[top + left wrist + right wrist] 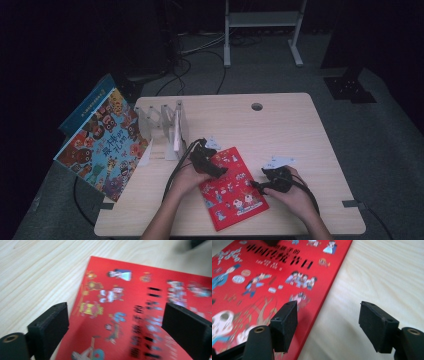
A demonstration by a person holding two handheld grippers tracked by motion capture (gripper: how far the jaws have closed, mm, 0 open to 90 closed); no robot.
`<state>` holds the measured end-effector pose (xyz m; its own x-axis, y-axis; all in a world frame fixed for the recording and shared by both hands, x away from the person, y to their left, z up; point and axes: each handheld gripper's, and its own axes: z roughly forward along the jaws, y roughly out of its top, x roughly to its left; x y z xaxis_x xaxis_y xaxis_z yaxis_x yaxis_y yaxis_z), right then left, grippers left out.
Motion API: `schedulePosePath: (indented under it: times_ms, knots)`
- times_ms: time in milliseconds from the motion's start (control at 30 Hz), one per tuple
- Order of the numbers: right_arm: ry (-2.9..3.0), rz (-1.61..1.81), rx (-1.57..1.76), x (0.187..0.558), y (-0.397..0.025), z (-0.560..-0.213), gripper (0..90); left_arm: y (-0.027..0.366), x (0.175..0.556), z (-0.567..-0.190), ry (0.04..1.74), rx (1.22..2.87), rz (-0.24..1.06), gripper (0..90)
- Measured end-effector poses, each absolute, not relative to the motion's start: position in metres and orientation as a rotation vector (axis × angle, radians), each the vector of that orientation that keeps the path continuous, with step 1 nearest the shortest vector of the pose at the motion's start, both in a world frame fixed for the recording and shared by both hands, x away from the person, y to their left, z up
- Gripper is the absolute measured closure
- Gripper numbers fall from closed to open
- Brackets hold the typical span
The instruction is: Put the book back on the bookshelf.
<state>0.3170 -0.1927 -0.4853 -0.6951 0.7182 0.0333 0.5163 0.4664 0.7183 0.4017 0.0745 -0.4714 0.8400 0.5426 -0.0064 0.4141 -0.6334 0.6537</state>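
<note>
- Nearest the camera, the person's two forearms come in from the six o'clock edge of the pale wooden table [280, 120], each hand carrying a black two-jaw gripper.
- The thin red picture book with cartoon figures on its cover [231, 187] lies flat on the table near that six o'clock edge, between the hands, slightly skewed.
- The left gripper [212, 167] hangs over the book's ten o'clock corner with its jaws spread wide; in the left gripper view [115, 322] one jaw is over bare wood, the other over the cover.
- The right gripper [260, 186] sits at the book's three o'clock edge, jaws also spread and holding nothing; in the right gripper view [328, 325] that edge runs between them.
- Risk, as I judge it: the book lies flush on the wood, so a jaw pushed at the edge may shove it sideways rather than get under it.
- If only the cover is caught, the book could fall open or the cover crease.
- A one-corner grip on so thin a book would let it droop and slip.
- The white slotted book rack [167, 130] at ten o'clock and the large colourful picture book leaning off the table's left edge [102, 145] stand close; a wide swing could knock them.
</note>
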Motion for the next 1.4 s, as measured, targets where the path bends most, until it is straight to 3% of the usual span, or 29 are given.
schedulePosePath:
  times_ms: [467, 967, 1400]
  knots:
    - [2.406, 1.056, 1.093, 0.273, -0.216, -0.486, 29.1, 0.075, 0.415, -0.488, 0.741, 2.324, 0.127, 1.0]
    - [2.425, 1.095, 1.081, 0.237, -0.216, -0.49, 29.1, 0.077, 0.412, -0.49, 0.734, 2.308, 0.13, 0.0]
    - [2.43, 1.049, 1.105, 0.244, -0.217, -0.494, 26.8, 0.078, 0.412, -0.489, 0.752, 2.323, 0.134, 0.0]
